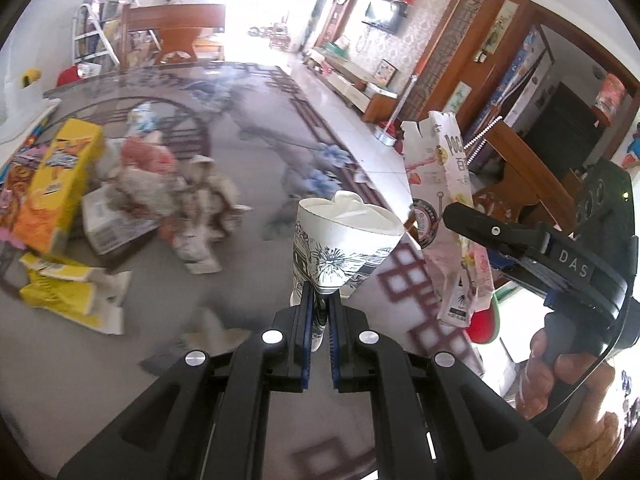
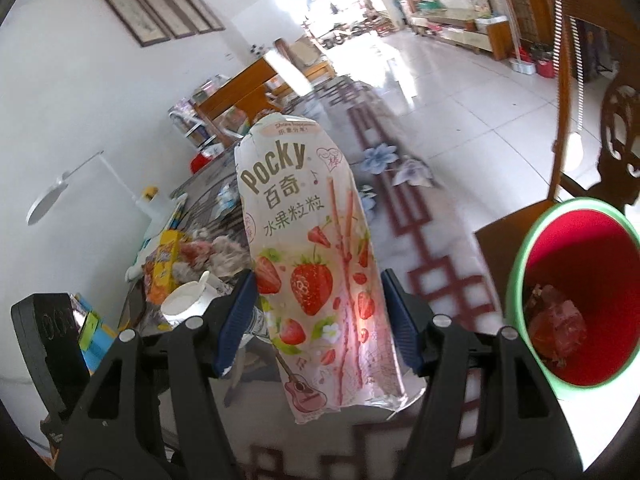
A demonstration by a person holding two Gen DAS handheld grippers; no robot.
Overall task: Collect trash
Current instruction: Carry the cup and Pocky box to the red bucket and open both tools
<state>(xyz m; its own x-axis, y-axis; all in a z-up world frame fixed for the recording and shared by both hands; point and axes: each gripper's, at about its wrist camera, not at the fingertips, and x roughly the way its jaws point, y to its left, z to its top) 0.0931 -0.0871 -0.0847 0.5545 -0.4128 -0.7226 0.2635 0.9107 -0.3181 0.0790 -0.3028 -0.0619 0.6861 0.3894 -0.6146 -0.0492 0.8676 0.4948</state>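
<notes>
My left gripper (image 1: 319,312) is shut on a crushed white paper cup (image 1: 344,240) with a black flower print, held above the glass table (image 1: 248,168). My right gripper (image 2: 318,312) is shut on a pink Pocky strawberry box (image 2: 316,264), held upright over the table's right edge; the same box shows in the left wrist view (image 1: 440,184). A red bin with a green rim (image 2: 580,292) stands to the right below the table, with some trash inside. A pile of trash (image 1: 148,176) lies at the table's left: crumpled paper and wrappers.
A yellow snack box (image 1: 60,184) and a torn yellow wrapper (image 1: 72,288) lie at the left of the table. A wooden chair (image 2: 592,92) stands right of the table beside the bin. Another wooden chair (image 1: 176,32) stands at the table's far end.
</notes>
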